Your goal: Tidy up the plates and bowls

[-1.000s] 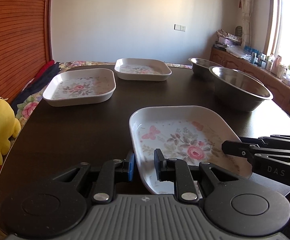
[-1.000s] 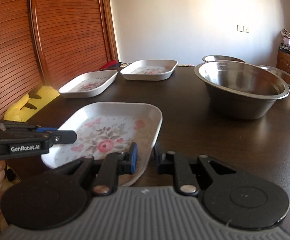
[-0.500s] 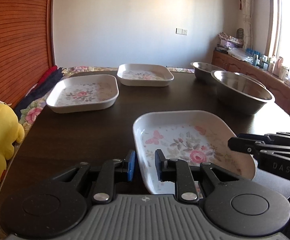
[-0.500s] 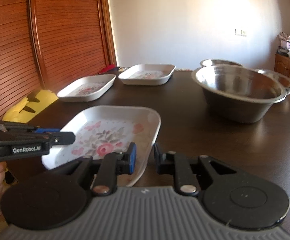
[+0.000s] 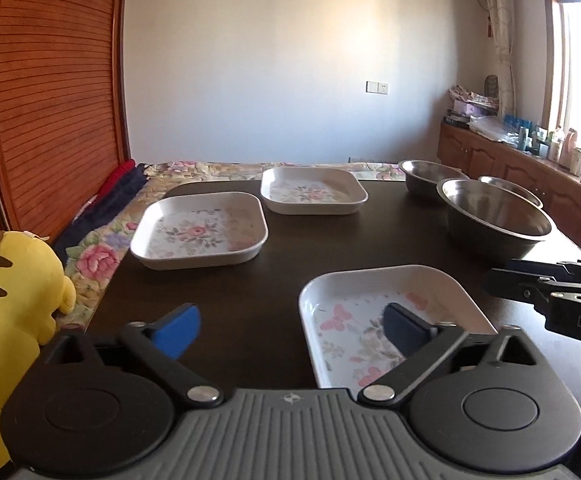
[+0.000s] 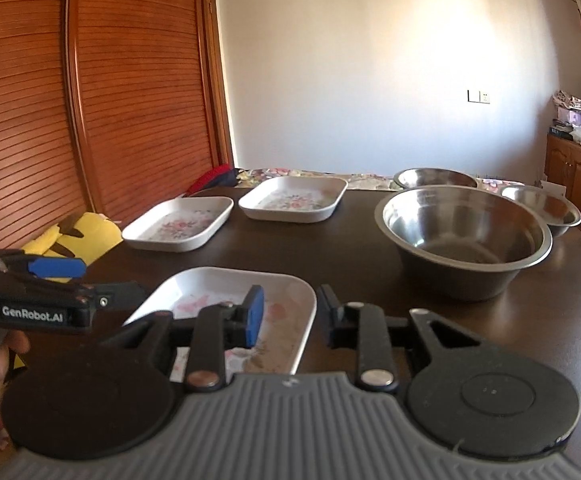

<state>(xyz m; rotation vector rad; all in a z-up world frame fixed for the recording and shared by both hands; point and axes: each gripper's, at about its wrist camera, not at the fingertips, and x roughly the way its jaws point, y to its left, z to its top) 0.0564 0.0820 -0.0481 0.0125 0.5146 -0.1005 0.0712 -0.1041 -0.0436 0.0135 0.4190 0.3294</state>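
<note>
3 floral plates (image 5: 202, 228) spread separately on table (image 5: 282, 264), 3 steel bowls (image 6: 466, 236) unnested: nothing stacked yet. Left gripper (image 5: 290, 326) wide open, empty, straddling near plate's (image 5: 374, 300) left rim. Right gripper (image 6: 290, 314) partly open, empty, straddling right rim.

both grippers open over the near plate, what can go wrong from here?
1. The near floral plate sits at the table's front edge; a nudge from either gripper could tip it off.
2. Left gripper and right gripper crowd that plate; they may collide.
3. The big steel bowl stands just right of it, and a wide swing could clip it.
</note>
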